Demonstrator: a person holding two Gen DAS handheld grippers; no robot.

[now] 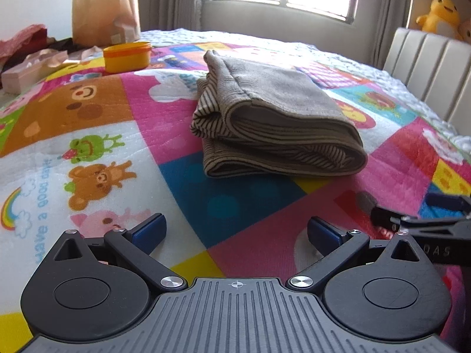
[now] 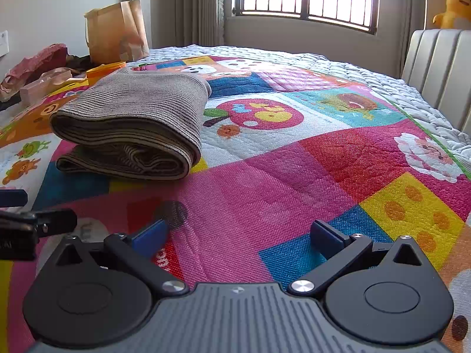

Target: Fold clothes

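Garment [image 1: 273, 123] folded on bed [image 1: 182, 135] | my left hand-held gripper [image 1: 235, 231] nearer, garment at 12 o'clock | right hand-held gripper [image 2: 238, 235]: 10 o'clock | both spread apart, empty

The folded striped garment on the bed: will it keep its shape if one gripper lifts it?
Probably not: the folded striped garment is soft knit in loose, rounded layers, so it would likely sag and unfold. It looks light and unlikely to slip.

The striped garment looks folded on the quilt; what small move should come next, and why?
Probably nothing more than drawing both tools back a little. The garment lies in a neat folded bundle on the quilt, and the left tool and right tool are open, empty and short of it.
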